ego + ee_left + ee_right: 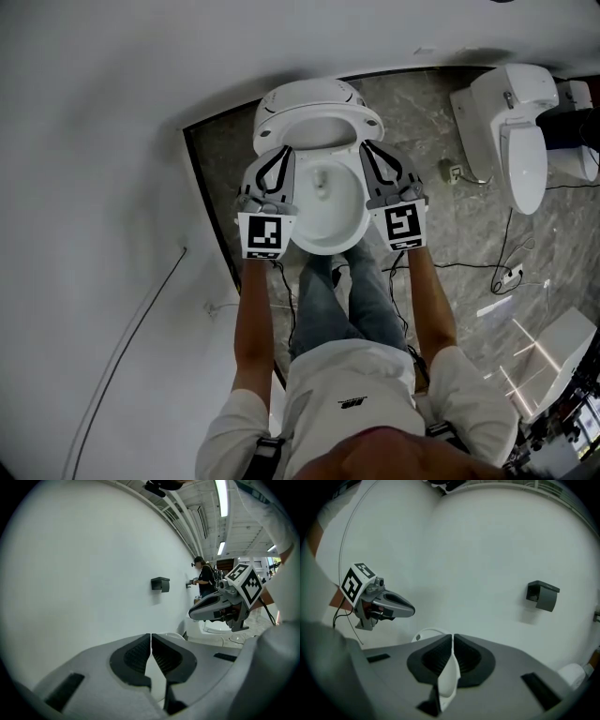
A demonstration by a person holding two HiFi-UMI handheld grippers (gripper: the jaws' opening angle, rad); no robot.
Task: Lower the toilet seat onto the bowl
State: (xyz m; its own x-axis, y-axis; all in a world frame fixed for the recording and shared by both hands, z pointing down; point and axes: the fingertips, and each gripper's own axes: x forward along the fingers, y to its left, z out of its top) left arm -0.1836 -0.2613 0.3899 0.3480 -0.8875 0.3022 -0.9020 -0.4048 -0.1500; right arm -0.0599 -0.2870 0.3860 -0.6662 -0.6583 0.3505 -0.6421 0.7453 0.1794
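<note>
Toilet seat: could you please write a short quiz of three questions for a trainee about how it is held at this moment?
1. True or false: the left tongs are open and empty.
2. What stands at the far right of the head view? A) a second toilet B) a bucket C) a chair
3. In a few words: what do the right tongs clamp?

Key
1. False: the left tongs are shut on the edge of the toilet seat.
2. A
3. The toilet seat, on its other side.
</note>
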